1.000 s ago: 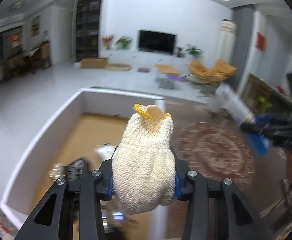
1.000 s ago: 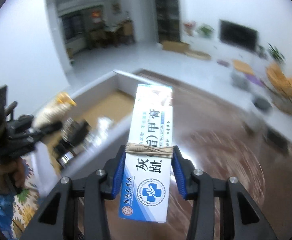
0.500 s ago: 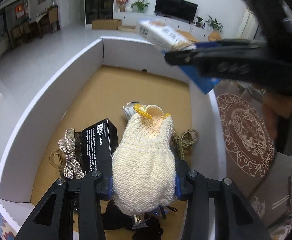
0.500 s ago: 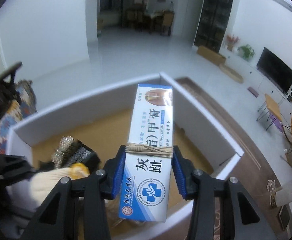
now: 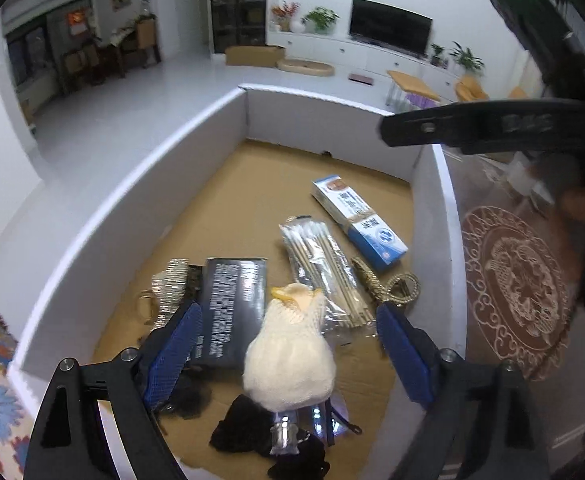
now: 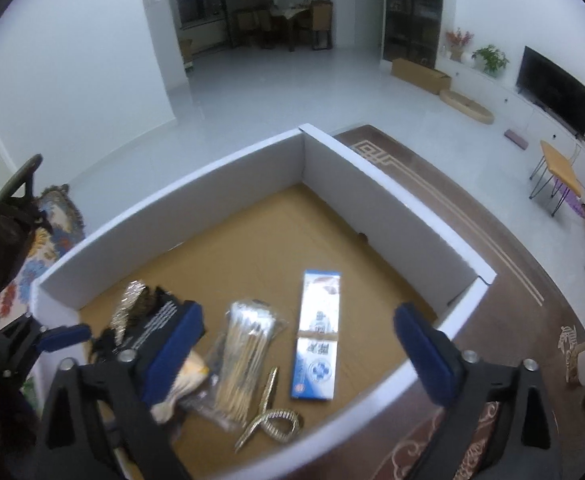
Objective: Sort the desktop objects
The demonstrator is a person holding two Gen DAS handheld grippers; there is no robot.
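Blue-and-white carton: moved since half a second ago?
Yes. The blue-and-white carton has left the right gripper, whose jaws are opening, and now lies flat on the box floor.

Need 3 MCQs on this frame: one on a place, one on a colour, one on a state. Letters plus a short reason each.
1. Where does the blue-and-white carton lie?
A. On the rug outside the box
B. On the cardboard floor of the white-walled box
C. Between the right tongs' pads

2. What colour is the flat box with white print?
A. Black
B. Red
C. Green

3. How do the left tongs stand around the cream knitted pouch?
A. Clamped on it
B. Pads apart, clear of it on both sides
C. Shut with nothing near

Key: 1 B, the carton lies flat beside the swab pack. 2 A, its face is black. 3 B, the jaws are opening and gaps show on either side of the pouch.
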